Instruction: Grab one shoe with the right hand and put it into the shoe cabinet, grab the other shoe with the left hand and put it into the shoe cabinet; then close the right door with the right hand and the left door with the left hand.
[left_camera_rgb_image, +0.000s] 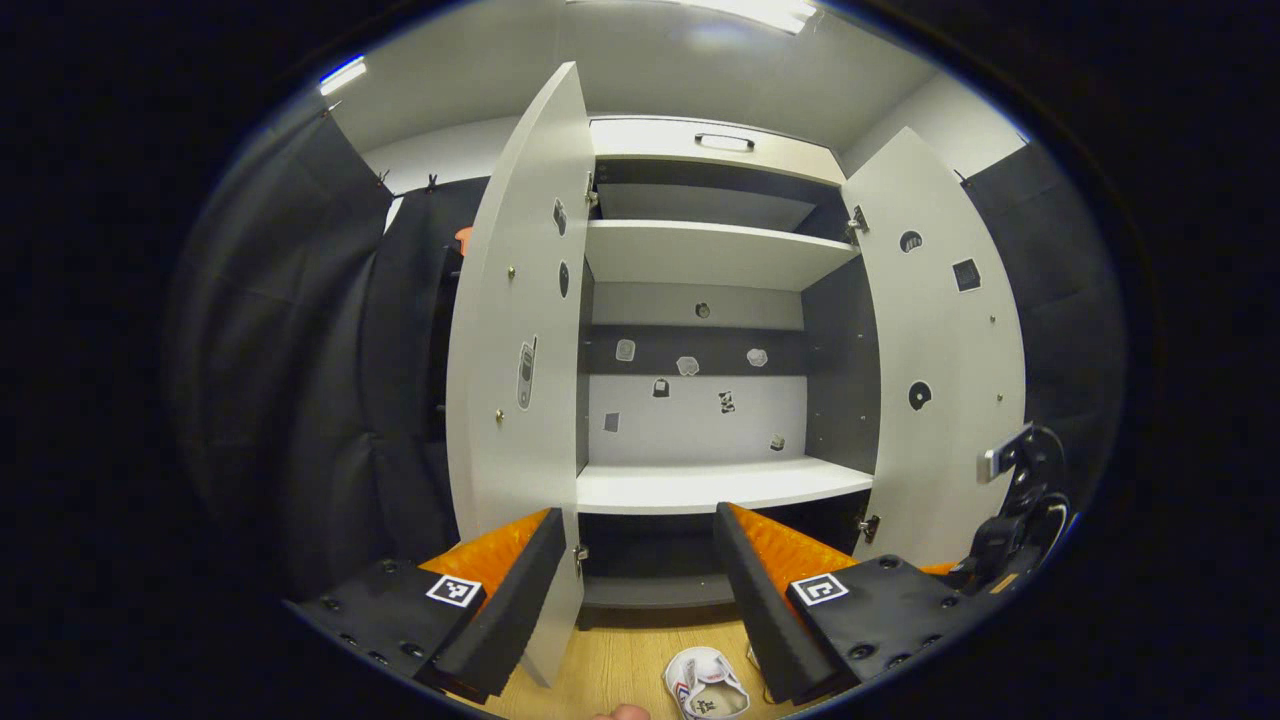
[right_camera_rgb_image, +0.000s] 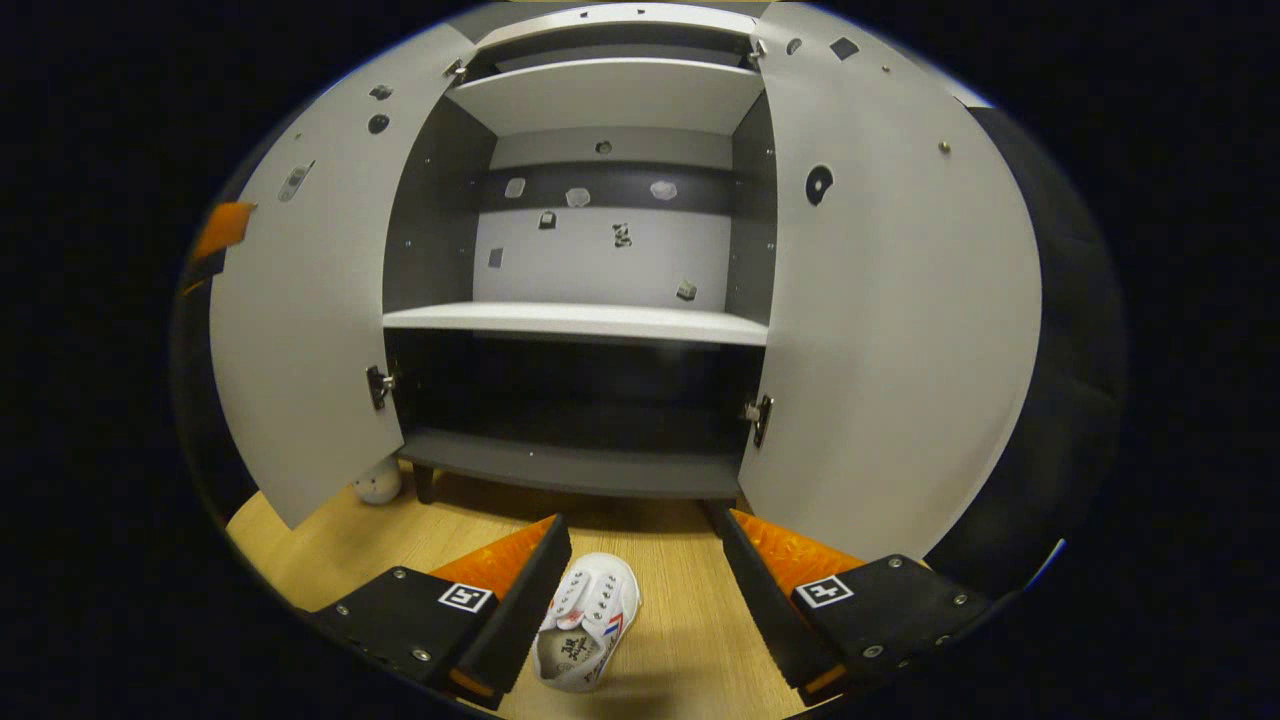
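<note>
Small white shoe (right_camera_rgb_image: 588, 622) at 6 o'clock looks light and floppy; I'd pinch its collar. Right gripper (right_camera_rgb_image: 640, 600) and left gripper (left_camera_rgb_image: 640, 590) both have fingers apart.

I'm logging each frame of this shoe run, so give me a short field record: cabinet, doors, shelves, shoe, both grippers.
cabinet: open, stands on wood floor
left door: swung open
right door: swung open
shelves: white shelf bare; dark bottom shelf bare
shoe: white, on the floor before the cabinet, not yet gripped
right gripper: open, low over the shoe, shoe between its fingers
left gripper: open, held higher, facing the cabinet, holds nothing
</note>
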